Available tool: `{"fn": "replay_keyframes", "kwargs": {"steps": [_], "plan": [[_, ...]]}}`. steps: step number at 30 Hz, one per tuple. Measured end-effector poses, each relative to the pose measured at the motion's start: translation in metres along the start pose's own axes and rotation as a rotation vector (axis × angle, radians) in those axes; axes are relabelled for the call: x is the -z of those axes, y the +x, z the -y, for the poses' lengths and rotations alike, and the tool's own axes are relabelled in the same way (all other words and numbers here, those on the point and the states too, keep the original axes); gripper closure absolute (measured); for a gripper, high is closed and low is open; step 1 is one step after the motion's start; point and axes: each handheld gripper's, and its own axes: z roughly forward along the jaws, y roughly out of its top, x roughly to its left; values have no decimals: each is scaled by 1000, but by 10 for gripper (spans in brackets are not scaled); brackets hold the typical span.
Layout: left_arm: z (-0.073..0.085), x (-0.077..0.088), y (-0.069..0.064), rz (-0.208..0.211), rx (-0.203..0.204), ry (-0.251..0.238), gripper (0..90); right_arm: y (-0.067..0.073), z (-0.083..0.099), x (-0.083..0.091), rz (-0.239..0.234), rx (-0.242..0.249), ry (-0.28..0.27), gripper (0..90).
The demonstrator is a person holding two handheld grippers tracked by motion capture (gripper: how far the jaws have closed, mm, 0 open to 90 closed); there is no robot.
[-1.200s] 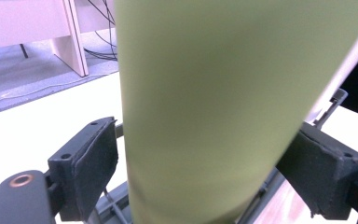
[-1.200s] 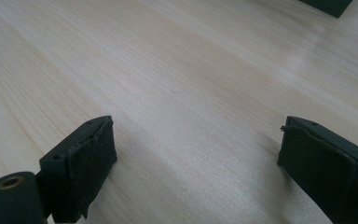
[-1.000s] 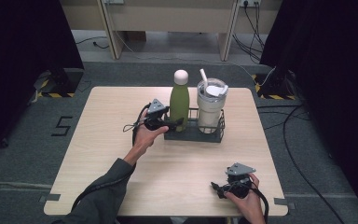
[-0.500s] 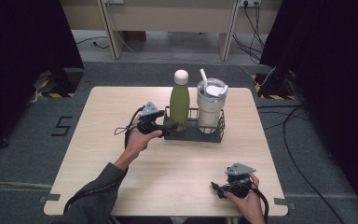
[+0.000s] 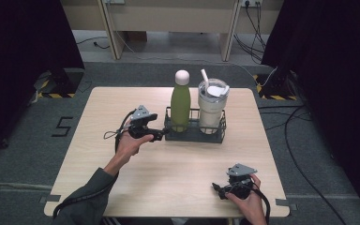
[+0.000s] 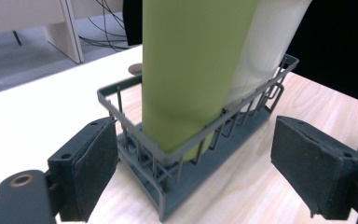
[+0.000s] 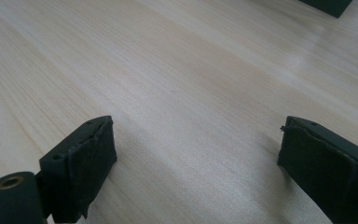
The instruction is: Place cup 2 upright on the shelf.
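Observation:
A dark wire basket [image 5: 194,137] stands at the table's middle back with a green bottle [image 5: 180,101] with a white cap and a white tumbler [image 5: 212,107] with a straw upright in it. My left gripper [image 5: 161,134] sits just left of the basket, pointing at its end, open. In the left gripper view, the basket's near end [image 6: 121,100] lies between the spread jaws of the left gripper [image 6: 198,144] without pressing; the bottle [image 6: 191,70] and tumbler [image 6: 265,51] rise behind. My right gripper [image 5: 218,190] rests open near the front right edge, nothing between the jaws of the gripper [image 7: 196,140].
The light wooden table [image 5: 93,154] stands on grey floor. Cables trail from both grippers and lie on the floor at the right. Desk legs [image 5: 108,28] stand behind the table, and dark curtains flank both sides.
My left gripper has drawn back to the left, away from the bottle and basket. The right gripper has stayed put.

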Motion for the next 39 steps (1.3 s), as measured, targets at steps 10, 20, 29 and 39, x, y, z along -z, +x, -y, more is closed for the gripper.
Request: {"fn": "replay_keyframes", "kwargs": {"steps": [10, 20, 29, 39], "plan": [[10, 24, -4, 1, -7, -6, 147, 0, 0, 0, 1, -2, 1, 108], [22, 42, -5, -2, -15, 4, 147, 0, 0, 0, 1, -2, 1, 108], [33, 51, -6, -4, -6, 11, 147, 0, 0, 0, 1, -2, 1, 108], [45, 59, -7, -11, -11, 21, 148, 0, 0, 0, 1, -2, 1, 108]]}}
